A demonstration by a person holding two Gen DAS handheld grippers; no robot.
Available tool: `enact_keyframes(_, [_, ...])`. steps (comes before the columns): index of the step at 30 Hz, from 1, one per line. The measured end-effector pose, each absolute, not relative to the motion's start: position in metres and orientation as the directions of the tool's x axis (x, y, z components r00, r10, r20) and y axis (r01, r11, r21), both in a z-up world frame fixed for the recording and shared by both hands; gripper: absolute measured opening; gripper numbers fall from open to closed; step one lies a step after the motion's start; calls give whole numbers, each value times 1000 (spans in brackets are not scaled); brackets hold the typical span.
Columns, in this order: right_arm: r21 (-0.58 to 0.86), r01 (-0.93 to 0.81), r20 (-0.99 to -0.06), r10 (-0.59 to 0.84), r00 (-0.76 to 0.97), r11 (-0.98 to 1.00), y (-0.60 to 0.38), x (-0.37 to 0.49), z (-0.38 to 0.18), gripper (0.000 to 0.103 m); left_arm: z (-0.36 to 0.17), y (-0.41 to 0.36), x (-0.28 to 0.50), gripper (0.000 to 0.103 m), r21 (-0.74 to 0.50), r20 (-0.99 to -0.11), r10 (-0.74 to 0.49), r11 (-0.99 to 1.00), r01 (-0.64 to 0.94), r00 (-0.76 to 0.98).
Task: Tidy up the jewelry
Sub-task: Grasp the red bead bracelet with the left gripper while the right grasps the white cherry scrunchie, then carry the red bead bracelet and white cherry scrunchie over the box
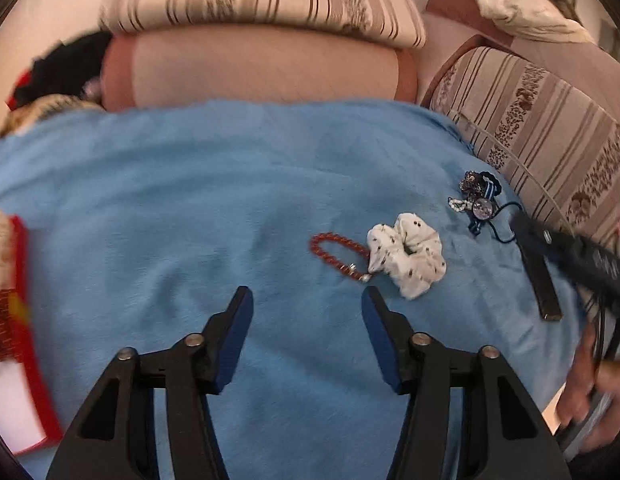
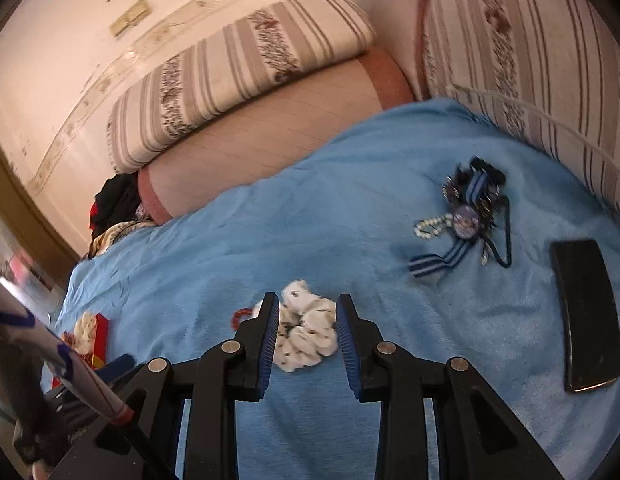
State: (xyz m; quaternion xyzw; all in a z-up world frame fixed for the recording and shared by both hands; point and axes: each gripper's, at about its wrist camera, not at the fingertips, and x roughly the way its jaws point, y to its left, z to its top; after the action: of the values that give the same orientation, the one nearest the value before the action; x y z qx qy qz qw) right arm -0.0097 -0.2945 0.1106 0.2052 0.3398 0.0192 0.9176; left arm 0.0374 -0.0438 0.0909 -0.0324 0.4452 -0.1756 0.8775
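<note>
Scrunchie (image 2: 305, 330) on blue blanket (image 1: 189, 200), touching red bracelet (image 1: 338, 254) | soft, light, squishy; pinch puffy middle | right gripper (image 2: 307, 332) fingers spread around it | left gripper (image 1: 305, 312) spread, holding nothing

Both views are lit softly and evenly with a warm, pinkish cast on the pale wall (image 2: 49, 92) and the striped beige cushions (image 1: 261, 0); no hard shadows fall on the fuzzy light-blue blanket (image 1: 189, 200). Fisheye distortion bows straight edges and leaves dark vignetted corners. Motion blur smears the left view's margins, especially the red-edged box (image 1: 25, 320) and the person's hand (image 1: 594, 392). In the right view, the tangled pile of dark jewelry with a blue striped ribbon (image 2: 466, 216) is slightly smeared, and faint glare streaks the glossy black flat case (image 2: 586, 312).
</note>
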Motion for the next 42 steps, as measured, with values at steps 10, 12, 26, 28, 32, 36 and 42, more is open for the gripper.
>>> enact_keyframes(10, [435,126,-625,198,755,892,-316,-5,95,32,43,-104,105,21,-186,-853,-299,940,285,427])
enact_keyframes(12, [443,123,-626,208,752,888,-317,-2,94,32,30,-112,112,20,-139,-870,-252,950,279,425])
enact_keyframes(26, [509,136,-669,291,684,850,-302,37,65,43,33,-88,70,7,-40,-791,-220,950,311,571])
enact_keyframes(28, [505,148,-690,295,661,850,-294,46,58,45,39,-79,65,7,-52,-782,-233,948,313,578])
enact_keyframes(32, [441,187,-754,249,608,878,-274,64,41,44,51,-66,54,7,-59,-765,-246,947,317,595])
enact_keyframes(36, [383,197,-795,214,568,902,-261,72,29,16,69,-49,39,7,-71,-738,-262,946,315,621])
enact_keyframes(42, [397,118,-718,228,658,910,-252,58,53,10,91,-20,18,7,-75,-695,-268,950,304,667])
